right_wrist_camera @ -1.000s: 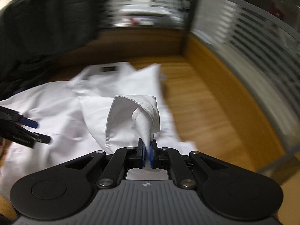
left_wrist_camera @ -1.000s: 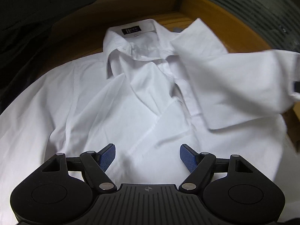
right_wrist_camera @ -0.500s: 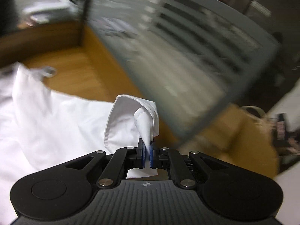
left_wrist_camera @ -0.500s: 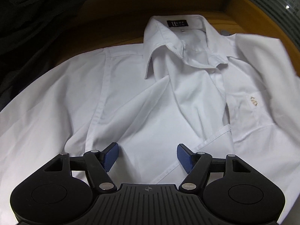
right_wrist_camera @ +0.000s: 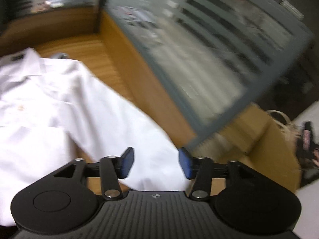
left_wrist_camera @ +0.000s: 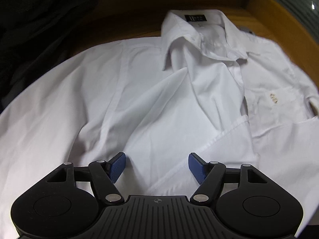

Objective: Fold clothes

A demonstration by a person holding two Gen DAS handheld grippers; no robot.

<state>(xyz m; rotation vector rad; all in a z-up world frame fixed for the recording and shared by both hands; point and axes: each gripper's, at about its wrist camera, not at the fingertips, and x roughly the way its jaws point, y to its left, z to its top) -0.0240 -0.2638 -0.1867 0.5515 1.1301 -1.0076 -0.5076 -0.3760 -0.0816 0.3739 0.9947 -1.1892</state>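
Since a second ago, the right gripper (right_wrist_camera: pixel 155 162) has just opened and let go of the sleeve cuff, which now lies flat. Left view: the white shirt (left_wrist_camera: pixel 159 103) lies face up on the wooden table (left_wrist_camera: pixel 127 25), collar at the far side; the left gripper (left_wrist_camera: pixel 156 167) hovers wide open, holding nothing. Right view: open jaws over the right sleeve (right_wrist_camera: pixel 123 119). Light, soft, limp cloth; probably best pinched at a hem or cuff.

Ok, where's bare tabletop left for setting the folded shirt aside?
Bare wood shows only between the shirt and the glass partition, and behind the collar on the table. Elsewhere the shirt covers it; dark fabric crowds the far left.
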